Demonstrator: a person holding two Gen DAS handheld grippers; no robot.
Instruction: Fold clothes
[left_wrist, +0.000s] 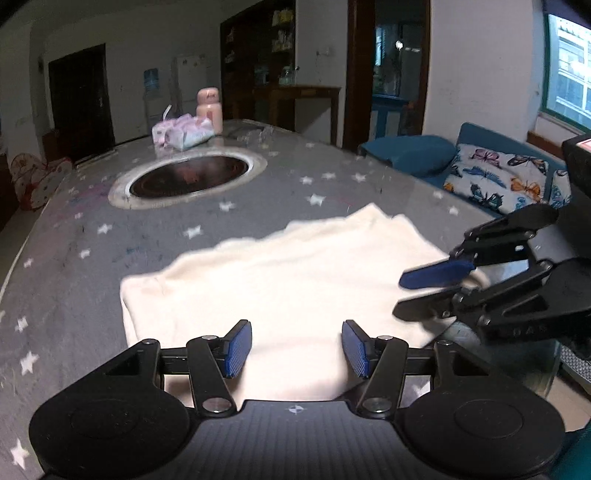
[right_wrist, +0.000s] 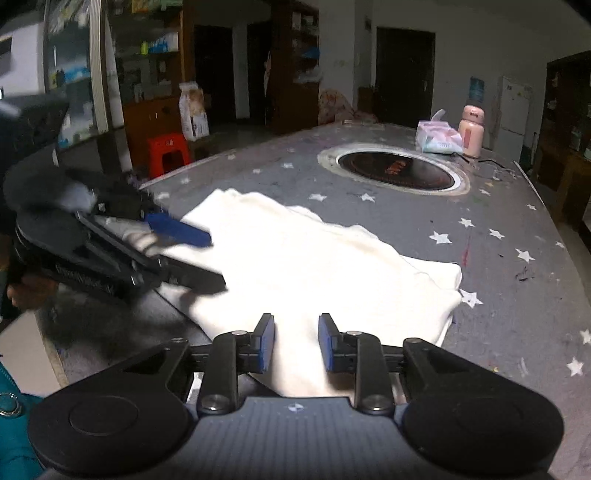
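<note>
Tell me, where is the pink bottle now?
The pink bottle stands at the far end of the table, beyond the round burner and beside the tissue pack; it is upper right in the right wrist view.

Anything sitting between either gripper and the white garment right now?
Nothing visible. The white garment lies flat on the starred table; the left gripper and right gripper hang open right over its near edge.

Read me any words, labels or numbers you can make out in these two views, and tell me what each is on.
None reads clearly.
Embossed letters on the right gripper body: too blurred.
Lettering on the left gripper body: too blurred.
Pink bottle label: too small.
Tissue pack print: too small.
White bag on the floor: unreadable.
Red stool mark: unreadable.
</note>
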